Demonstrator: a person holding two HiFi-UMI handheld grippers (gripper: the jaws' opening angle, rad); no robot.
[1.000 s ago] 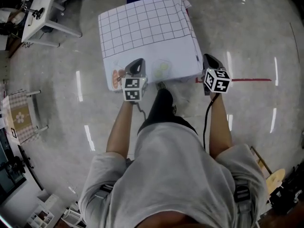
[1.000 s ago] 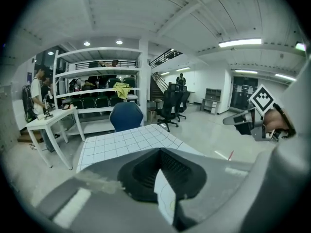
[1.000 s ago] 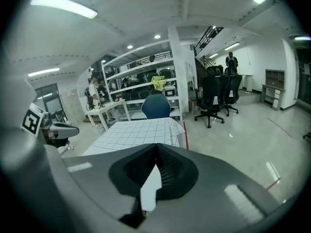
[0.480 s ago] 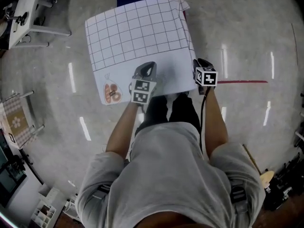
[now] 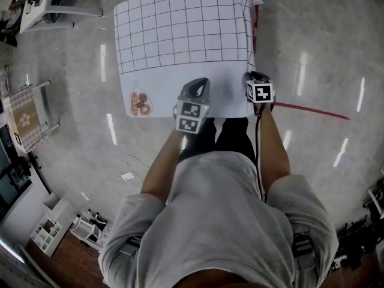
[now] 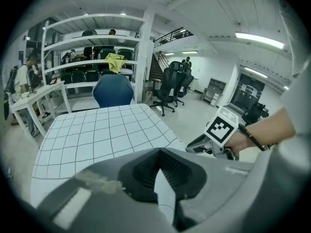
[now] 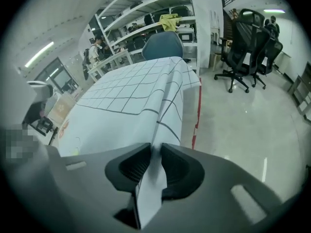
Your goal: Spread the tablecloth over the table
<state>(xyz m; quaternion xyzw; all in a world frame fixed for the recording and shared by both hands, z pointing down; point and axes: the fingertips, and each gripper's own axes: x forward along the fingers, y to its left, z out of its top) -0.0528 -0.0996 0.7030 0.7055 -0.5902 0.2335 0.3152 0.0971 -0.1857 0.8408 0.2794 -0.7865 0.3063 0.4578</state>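
Over tablecloth, left gripper further right.

Table top is fully covered. Tablecloth lies flat on it: black grid on the far part, plain near strip with 1 orange print at left. Glossy grey floor, 1 red line right of the table.

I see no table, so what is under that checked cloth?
The tablecloth hangs over the edges; whatever it rests on is wholly covered. No tabletop or legs show.
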